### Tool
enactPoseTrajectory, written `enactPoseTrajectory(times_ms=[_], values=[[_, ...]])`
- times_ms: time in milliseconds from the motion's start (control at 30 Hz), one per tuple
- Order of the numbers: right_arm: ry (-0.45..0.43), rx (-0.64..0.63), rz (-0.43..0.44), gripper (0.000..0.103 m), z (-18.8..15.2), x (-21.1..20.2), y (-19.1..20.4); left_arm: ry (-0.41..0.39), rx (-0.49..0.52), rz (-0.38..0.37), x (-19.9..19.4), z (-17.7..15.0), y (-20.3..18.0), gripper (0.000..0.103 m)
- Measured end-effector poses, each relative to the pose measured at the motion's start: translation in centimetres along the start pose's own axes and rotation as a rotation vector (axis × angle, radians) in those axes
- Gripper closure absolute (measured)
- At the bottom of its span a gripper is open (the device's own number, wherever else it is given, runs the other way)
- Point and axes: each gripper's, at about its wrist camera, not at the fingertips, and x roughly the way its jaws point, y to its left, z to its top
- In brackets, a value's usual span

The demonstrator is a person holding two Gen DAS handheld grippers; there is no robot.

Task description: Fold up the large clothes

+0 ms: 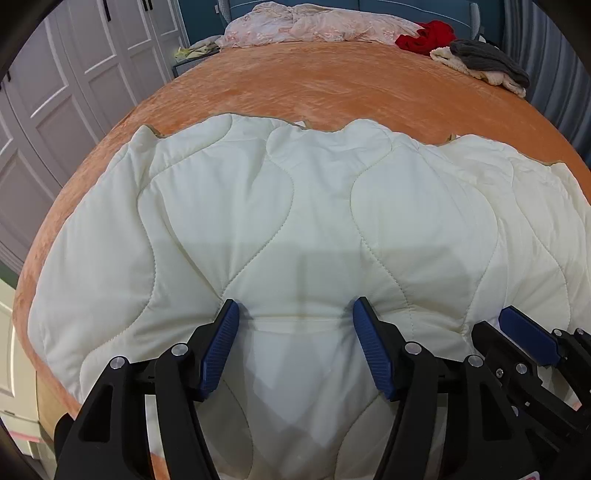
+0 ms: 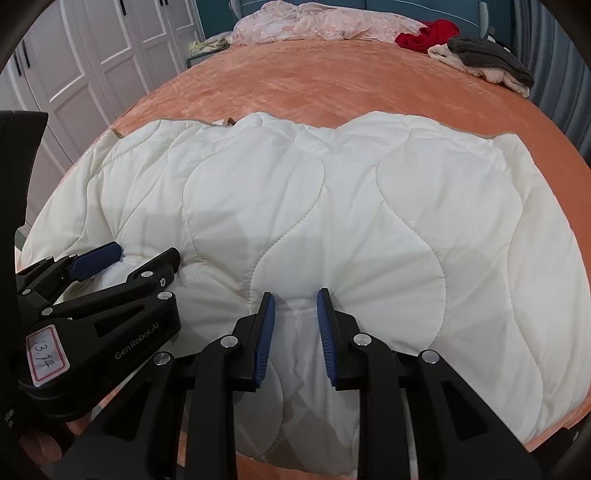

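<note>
A large cream quilted blanket [image 1: 295,206] lies spread on the orange bed; it also shows in the right wrist view [image 2: 351,206]. My left gripper [image 1: 295,314] is open wide, its blue pads resting on the blanket's near edge, with fabric between the jaws. My right gripper [image 2: 295,299] stands just to its right, jaws partly closed with a bunched ridge of the blanket's near edge between the pads, a gap still showing. The right gripper also shows in the left wrist view [image 1: 524,332], and the left gripper in the right wrist view [image 2: 122,258].
The orange bedspread [image 1: 332,85] extends beyond the blanket. A pink floral quilt [image 1: 306,26] lies at the bed's head, with red clothing [image 1: 428,35] and a grey and cream pile [image 1: 484,64] at the far right. White wardrobe doors [image 1: 74,74] stand to the left.
</note>
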Motion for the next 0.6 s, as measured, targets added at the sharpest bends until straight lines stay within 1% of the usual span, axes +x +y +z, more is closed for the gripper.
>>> enactPoseTrajectory(times_ms=[133, 233, 400, 467, 533, 600], values=[[-0.001, 0.019, 0.008, 0.080, 0.1, 0.1, -0.2, 0.007, -0.006, 0.002, -0.2, 0.2, -0.1, 0.041], [0.021, 0.025, 0.006, 0.080, 0.4, -0.3, -0.1, 0.020, -0.012, -0.010, -0.6, 0.2, 0.2, 0.041], [0.048, 0.046, -0.002, 0.077, 0.5, -1.0, 0.3, 0.041, -0.045, -0.062, -2.0, -0.2, 1.6, 0.041], [0.052, 0.054, 0.007, 0.075, 0.6, -2.0, 0.8, 0.044, -0.103, -0.114, -3.3, -0.5, 3.2, 0.041], [0.055, 0.069, 0.057, 0.074, 0.8, -2.8, 1.1, 0.041, -0.197, -0.170, -5.0, -1.3, 5.9, 0.041], [0.046, 0.082, 0.082, 0.074, 1.3, -3.4, 1.6, 0.046, -0.282, -0.184, -6.0, -1.9, 8.8, 0.041]])
